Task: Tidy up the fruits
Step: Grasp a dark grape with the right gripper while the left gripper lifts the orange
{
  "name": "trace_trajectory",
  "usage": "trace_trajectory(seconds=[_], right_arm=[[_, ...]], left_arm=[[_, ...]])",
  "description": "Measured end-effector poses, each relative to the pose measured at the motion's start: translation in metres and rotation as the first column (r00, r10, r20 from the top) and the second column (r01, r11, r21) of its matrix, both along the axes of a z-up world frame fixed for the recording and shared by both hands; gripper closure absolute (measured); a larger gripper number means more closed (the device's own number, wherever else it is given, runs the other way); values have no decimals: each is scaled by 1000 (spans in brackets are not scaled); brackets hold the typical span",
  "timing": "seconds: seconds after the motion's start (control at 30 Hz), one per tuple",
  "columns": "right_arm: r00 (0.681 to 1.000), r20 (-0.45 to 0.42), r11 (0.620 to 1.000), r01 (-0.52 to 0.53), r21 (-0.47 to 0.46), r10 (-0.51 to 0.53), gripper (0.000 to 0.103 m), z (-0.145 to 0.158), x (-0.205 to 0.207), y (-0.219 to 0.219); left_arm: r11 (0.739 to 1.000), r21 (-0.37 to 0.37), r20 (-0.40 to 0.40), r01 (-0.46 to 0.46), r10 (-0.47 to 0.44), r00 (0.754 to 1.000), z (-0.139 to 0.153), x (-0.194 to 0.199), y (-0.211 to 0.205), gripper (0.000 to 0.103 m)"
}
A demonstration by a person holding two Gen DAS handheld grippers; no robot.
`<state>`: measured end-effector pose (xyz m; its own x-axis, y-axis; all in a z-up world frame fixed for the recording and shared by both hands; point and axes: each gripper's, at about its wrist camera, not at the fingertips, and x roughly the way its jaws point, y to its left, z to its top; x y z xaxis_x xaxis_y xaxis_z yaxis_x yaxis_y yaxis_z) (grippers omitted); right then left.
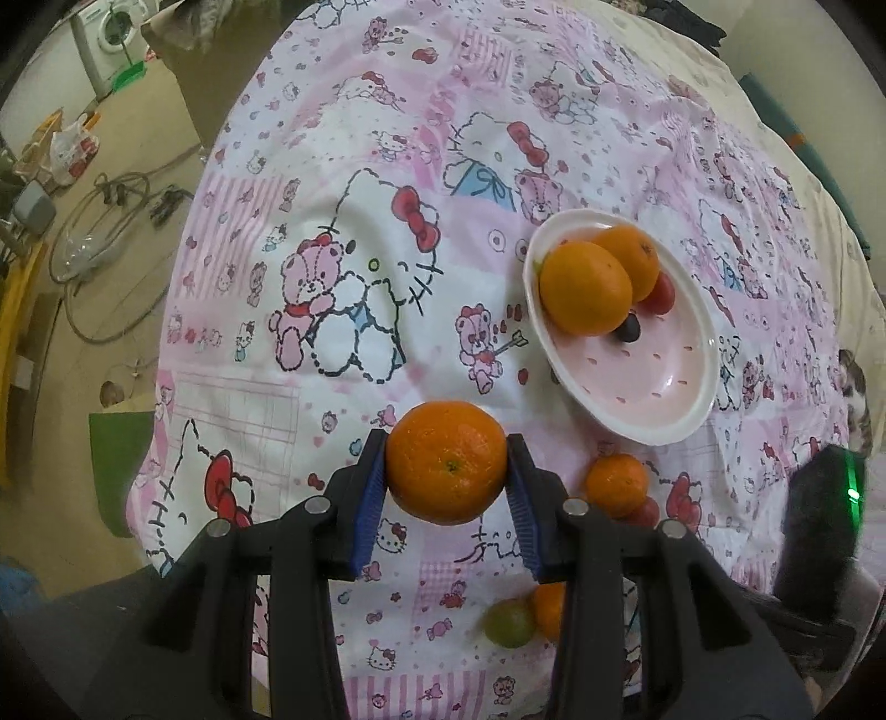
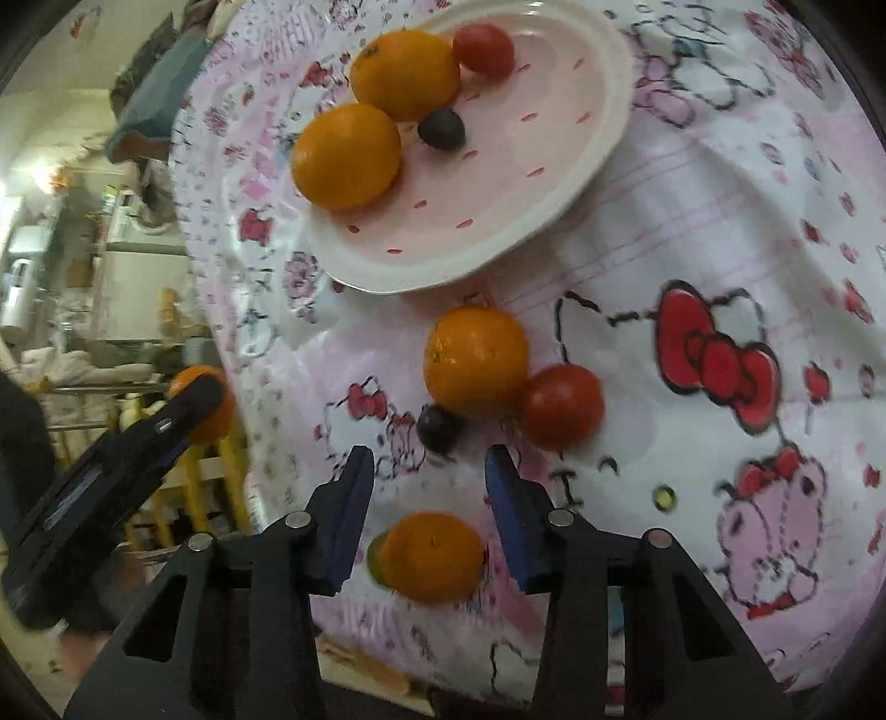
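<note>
Ahead-right of left hand-held gripper (image 1: 446, 462), clamped on orange (image 1: 446, 461), sits plate (image 1: 653, 421); right hand-held gripper (image 2: 426, 471) open, empty.

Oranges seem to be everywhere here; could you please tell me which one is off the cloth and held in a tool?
The orange clamped between the left tool pads. Two others sit on the pink plate; the rest lie on the cloth.

The plate (image 2: 443, 266) lies on the bedsheet (image 2: 692, 221) with two oranges (image 2: 346, 155), a tomato (image 2: 483, 49) and a grape (image 2: 441, 128) in it. Nearer than the plate, a loose orange (image 2: 475, 361) touches a second tomato (image 2: 562, 405), another grape (image 2: 439, 427) just before them. The left gripper (image 1: 447, 465) holds a further orange (image 1: 446, 462) above the bedsheet, left of the plate.
</note>
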<state>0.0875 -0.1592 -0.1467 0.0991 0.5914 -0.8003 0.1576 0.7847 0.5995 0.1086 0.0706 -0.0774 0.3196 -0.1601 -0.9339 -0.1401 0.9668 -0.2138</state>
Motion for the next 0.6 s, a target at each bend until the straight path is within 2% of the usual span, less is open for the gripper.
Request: trace_trajectory(seconds=[0.13,0.17,0.6], right_arm=[[1000,-13,998,-8,-68,7,75,-12,9,14],[1000,-10,997,-9,-80,8,85,-12,10,16],[997,52,998,-55,-41,57,85,15,-5,-9]], left_arm=[[1000,-3,10,18,-18,1000,3,-1,-4,66],[1000,-4,10,21,-21,1000,4,-1,-5,66],[999,26,14,32,-33,999,1,0,-15,66]])
